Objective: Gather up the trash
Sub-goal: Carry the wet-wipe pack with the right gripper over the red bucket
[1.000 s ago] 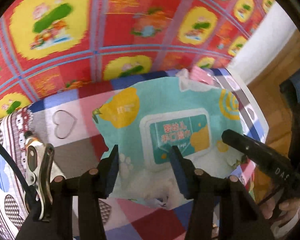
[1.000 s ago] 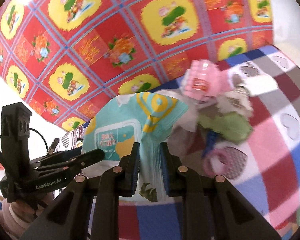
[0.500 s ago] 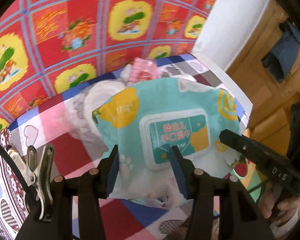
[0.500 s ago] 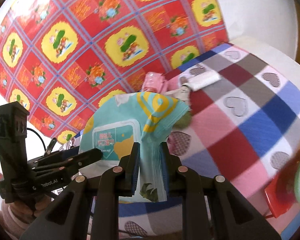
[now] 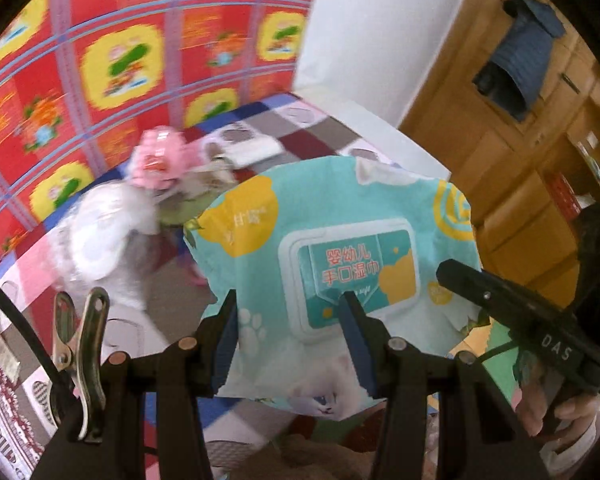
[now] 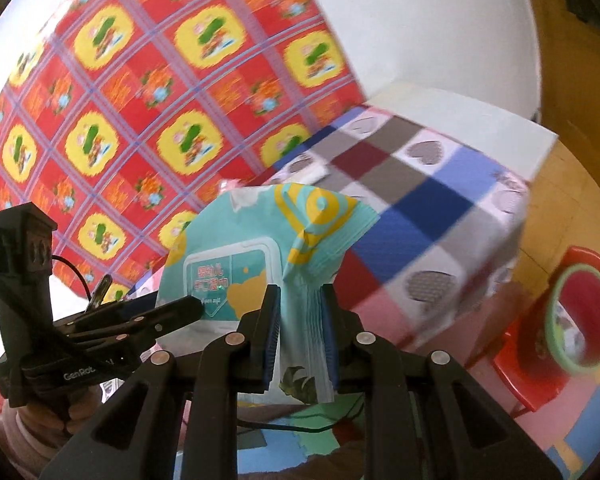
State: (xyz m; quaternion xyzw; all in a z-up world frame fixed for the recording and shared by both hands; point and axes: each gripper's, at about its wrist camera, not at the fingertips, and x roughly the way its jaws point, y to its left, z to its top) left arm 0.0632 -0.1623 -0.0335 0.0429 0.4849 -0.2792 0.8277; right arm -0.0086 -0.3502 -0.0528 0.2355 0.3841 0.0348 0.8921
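Observation:
A teal wet-wipe packet (image 5: 340, 240) hangs in the air in front of the table. My right gripper (image 6: 300, 320) is shut on the packet's (image 6: 236, 264) folded side edge. In the left wrist view that right gripper (image 5: 460, 276) reaches in from the right onto the packet's edge. My left gripper (image 5: 290, 332) stands open, its fingers spread in front of the packet's printed face. From the right wrist view the left gripper (image 6: 188, 308) points at that face from the left. A trash pile lies on the table: a pink wrapper (image 5: 160, 160) and crumpled white plastic (image 5: 96, 236).
The table (image 6: 420, 200) wears a checked heart-print cloth and stands against a red and yellow patterned wall. A flat white packet (image 5: 252, 148) lies near the pile. A red stool carrying a green-rimmed basin (image 6: 580, 312) stands on the floor at the right. Wooden cabinets (image 5: 520, 140) fill the far right.
Both grippers have pulled back from the table and swung right with the packet. The trash pile has receded to the left and the red stool with its basin has come into view.

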